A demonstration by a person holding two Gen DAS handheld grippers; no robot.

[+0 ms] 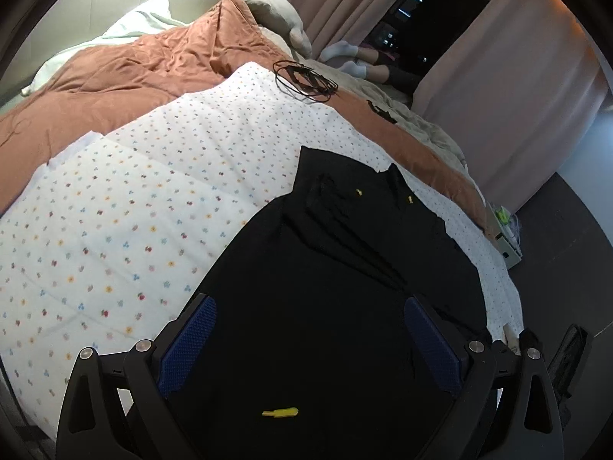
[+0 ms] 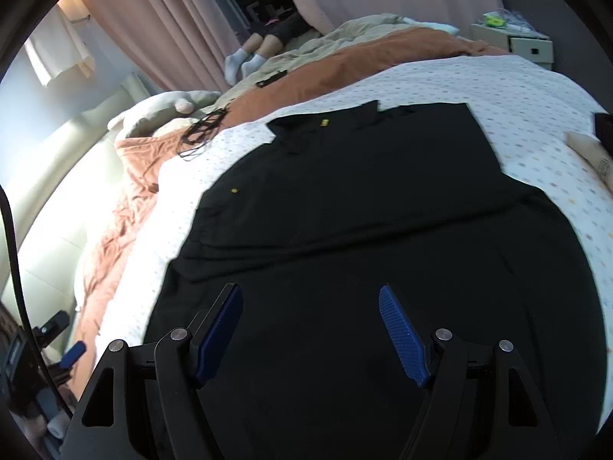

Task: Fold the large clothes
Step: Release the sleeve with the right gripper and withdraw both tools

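Left gripper (image 1: 310, 316) jaws spread, nothing pinched, above black garment (image 1: 345, 268). Right gripper (image 2: 310, 310) jaws likewise spread, empty, over same garment (image 2: 364, 211). Garment flat across lower centre of both views, on dotted white sheet (image 1: 134, 191). Orange blanket (image 1: 134, 69) upper left. Black cord (image 1: 304, 80) beyond, upper centre.

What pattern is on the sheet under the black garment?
White sheet with small multicoloured flower dots, clearest in the left wrist view.
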